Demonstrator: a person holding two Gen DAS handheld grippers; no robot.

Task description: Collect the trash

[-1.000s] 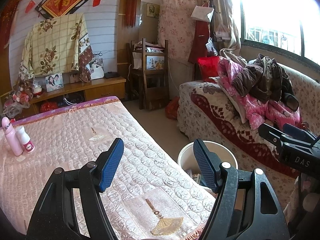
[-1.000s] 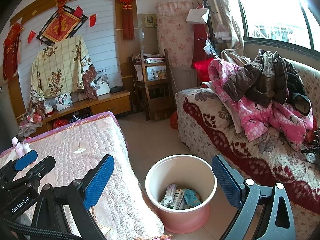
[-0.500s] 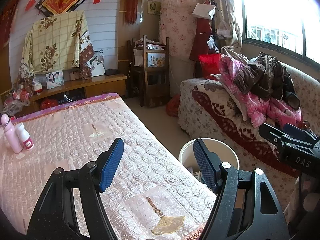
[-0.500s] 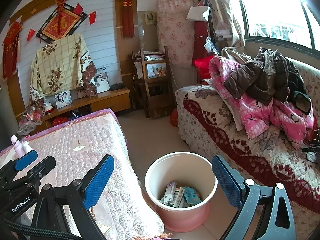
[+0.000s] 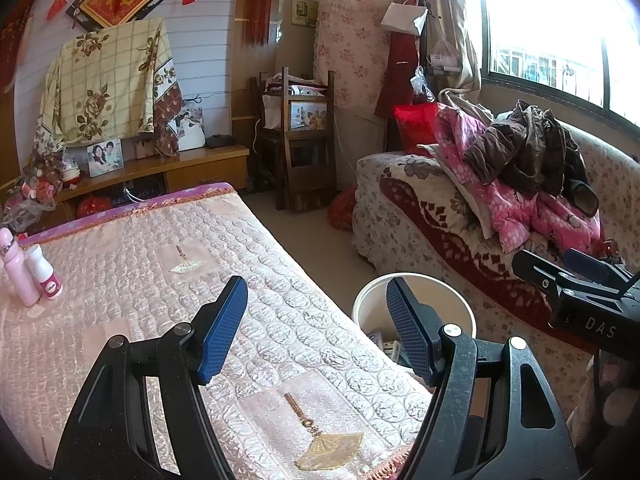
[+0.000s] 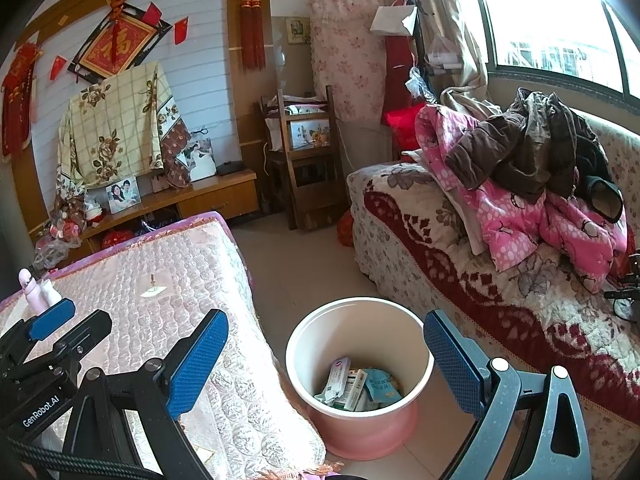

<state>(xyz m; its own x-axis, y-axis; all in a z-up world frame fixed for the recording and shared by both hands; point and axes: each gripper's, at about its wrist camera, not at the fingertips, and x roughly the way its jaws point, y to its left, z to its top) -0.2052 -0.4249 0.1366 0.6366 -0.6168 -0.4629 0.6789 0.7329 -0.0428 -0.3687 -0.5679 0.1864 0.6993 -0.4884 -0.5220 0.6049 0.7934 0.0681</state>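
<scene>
A white bin with a pink base stands on the floor between the cloth-covered table and the sofa. In it lie several paper packets and wrappers. My right gripper hovers open above and in front of the bin, with nothing between its blue pads. My left gripper is open and empty over the table's near right corner. Its right finger hides part of the bin's rim. Each gripper shows at the edge of the other's view: the right gripper, the left gripper.
A pink quilted cloth covers the table, with a pink bottle and a small white bottle at its left edge. A sofa piled with clothes runs along the right. A wooden chair and a low cabinet stand at the back.
</scene>
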